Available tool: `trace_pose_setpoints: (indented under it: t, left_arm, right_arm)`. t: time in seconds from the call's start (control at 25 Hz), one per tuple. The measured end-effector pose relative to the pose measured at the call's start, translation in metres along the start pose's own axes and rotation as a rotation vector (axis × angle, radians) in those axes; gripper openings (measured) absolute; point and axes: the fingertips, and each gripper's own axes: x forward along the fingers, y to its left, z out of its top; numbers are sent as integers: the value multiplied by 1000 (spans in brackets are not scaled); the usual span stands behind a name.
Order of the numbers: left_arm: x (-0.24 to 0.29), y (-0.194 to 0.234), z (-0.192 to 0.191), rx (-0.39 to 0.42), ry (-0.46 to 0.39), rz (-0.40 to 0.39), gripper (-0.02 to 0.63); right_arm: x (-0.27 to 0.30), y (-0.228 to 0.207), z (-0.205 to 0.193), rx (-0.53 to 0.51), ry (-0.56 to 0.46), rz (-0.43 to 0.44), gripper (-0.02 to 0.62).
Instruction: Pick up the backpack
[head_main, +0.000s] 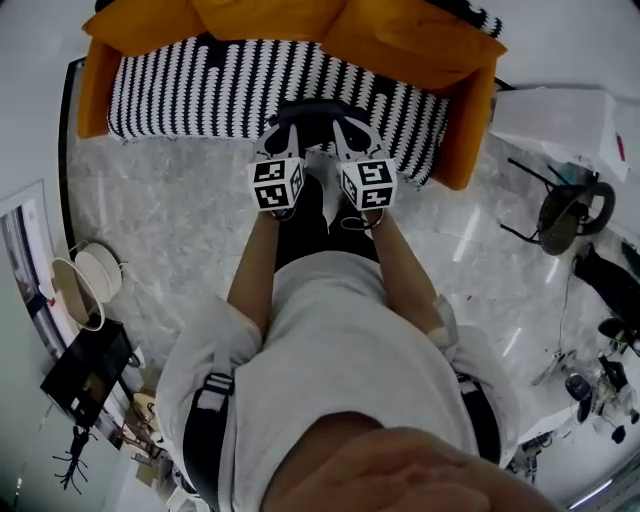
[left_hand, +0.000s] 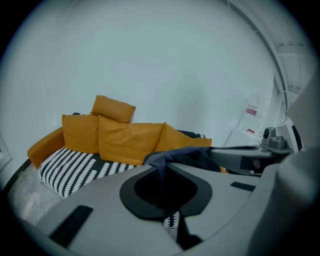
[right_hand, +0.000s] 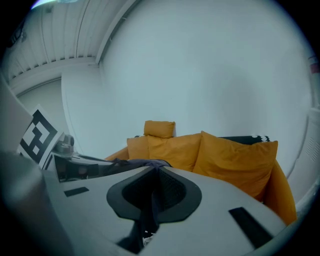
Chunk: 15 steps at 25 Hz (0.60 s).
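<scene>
An orange sofa (head_main: 462, 120) bears a black-and-white patterned cover (head_main: 190, 90) and orange cushions (left_hand: 125, 137).

Quick tally: 1 orange sofa (head_main: 95, 90), 4 orange cushions (left_hand: 130, 142) on it (3 big, 1 small on top), 1 striped seat pad (head_main: 190, 85), 1 backpack (head_main: 312, 106), 1 person (head_main: 340, 330), and 2 grippers, the left gripper (head_main: 281, 133) and the right gripper (head_main: 345, 133)

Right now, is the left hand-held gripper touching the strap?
Touching. In the left gripper view the left hand-held gripper is shut on the dark strap, which runs pinched between its black pads.
</scene>
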Motion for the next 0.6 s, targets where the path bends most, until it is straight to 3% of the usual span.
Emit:
trace_pose_setpoints:
  t: [0.6]
  left_arm:
    - [-55,-51,55,91,-129,63,17]
  right_arm:
    - [-71,4,55,-36,-145,11,51]
